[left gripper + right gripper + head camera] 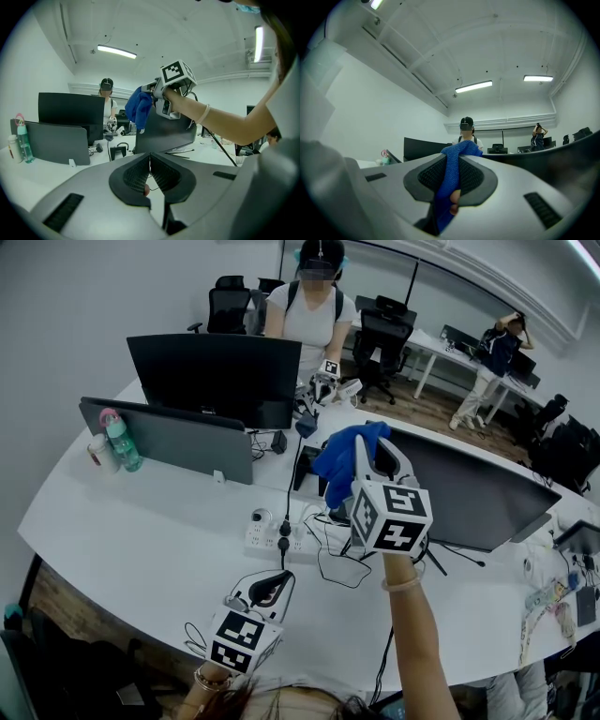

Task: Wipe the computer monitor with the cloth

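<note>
The blue woven cloth (339, 457) is clamped between the jaws of the right gripper (451, 165), with its loose bulk bunched beyond the jaw tips. In the head view it is seen at the centre, just beside the upper left corner of the wide dark flat computer monitor (469, 498), which stands on the white curved table (141, 531). The left gripper (150, 161) is held low at the lower left of the head view, well apart from the monitor, with its jaws closed together on nothing.

The step in hand is judged to be the laying of the cloth on the screen for a first stroke. The bunched fabric should be led ahead of the jaws, so that only cloth meets the panel. Light pressure and long overlapping passes from the top edge across are advised, since the monitor may rock on its stand.

Whether the cloth already touches the monitor cannot be told. The monitor's lower left part and its stand are covered by the right gripper and the forearm. In the right gripper view only a blurred dark upper edge is shown, at the right of the frame.
</note>
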Demonstrator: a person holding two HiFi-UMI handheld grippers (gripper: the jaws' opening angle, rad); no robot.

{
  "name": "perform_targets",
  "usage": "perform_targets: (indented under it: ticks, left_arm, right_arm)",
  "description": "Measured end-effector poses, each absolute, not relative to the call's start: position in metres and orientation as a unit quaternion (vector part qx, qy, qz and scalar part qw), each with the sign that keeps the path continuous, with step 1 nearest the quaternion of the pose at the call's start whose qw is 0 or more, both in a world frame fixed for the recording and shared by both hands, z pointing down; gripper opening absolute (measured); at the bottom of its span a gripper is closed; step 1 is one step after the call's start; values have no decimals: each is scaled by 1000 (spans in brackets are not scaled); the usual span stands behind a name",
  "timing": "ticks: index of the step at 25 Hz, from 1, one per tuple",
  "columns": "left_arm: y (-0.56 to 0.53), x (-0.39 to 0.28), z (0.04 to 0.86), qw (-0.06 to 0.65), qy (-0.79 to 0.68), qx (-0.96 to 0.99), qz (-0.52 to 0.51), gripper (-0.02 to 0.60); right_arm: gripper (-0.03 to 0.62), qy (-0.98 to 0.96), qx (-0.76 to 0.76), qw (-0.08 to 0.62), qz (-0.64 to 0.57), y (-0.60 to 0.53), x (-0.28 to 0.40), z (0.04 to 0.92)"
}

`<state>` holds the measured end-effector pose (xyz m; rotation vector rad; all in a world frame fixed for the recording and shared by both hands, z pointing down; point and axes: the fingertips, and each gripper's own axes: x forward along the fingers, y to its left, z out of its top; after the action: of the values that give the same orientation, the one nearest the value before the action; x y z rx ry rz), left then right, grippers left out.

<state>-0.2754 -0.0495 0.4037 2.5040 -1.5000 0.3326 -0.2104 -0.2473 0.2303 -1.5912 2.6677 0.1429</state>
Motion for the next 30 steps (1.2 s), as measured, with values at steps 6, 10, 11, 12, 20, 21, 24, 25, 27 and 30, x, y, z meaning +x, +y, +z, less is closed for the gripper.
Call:
perform_targets:
  ticks: [6, 10, 11, 12, 20, 21, 24, 25, 27, 30]
  left_arm:
    - [-47, -275, 402, 98, -507, 848, 114, 12]
    - [-46, -275, 401, 96, -507, 849, 115, 12]
    - [-45, -275, 401, 95, -507, 849, 114, 12]
    - [-45, -274, 400, 94, -507, 849, 113, 12]
    - [-42, -270, 397, 87, -497, 857, 106, 12]
    - [-41, -269, 396, 86, -495, 858, 105, 12]
    - [-41, -268, 394, 88, -495, 858, 102, 12]
    - [-40, -268, 393, 89, -496, 858, 101, 12]
    - [-39, -268, 392, 90, -498, 857, 98, 12]
    - [-37, -268, 391, 91, -501, 856, 95, 12]
  right_arm:
    - [67, 858, -511, 22, 51, -244, -211, 222]
    - [67, 857, -511, 28, 53, -240, -209, 217]
    - [67, 858, -510, 30, 54, -238, -209, 216]
    - [67, 859, -508, 32, 56, -236, -210, 214]
    - [67, 864, -498, 43, 55, -225, -208, 213]
    - [67, 866, -495, 45, 54, -223, -208, 214]
    - [66, 872, -484, 50, 59, -216, -208, 214]
    - [67, 873, -481, 50, 60, -214, -208, 213]
    - [67, 874, -479, 53, 59, -210, -206, 212]
    - [67, 875, -478, 58, 55, -206, -202, 212]
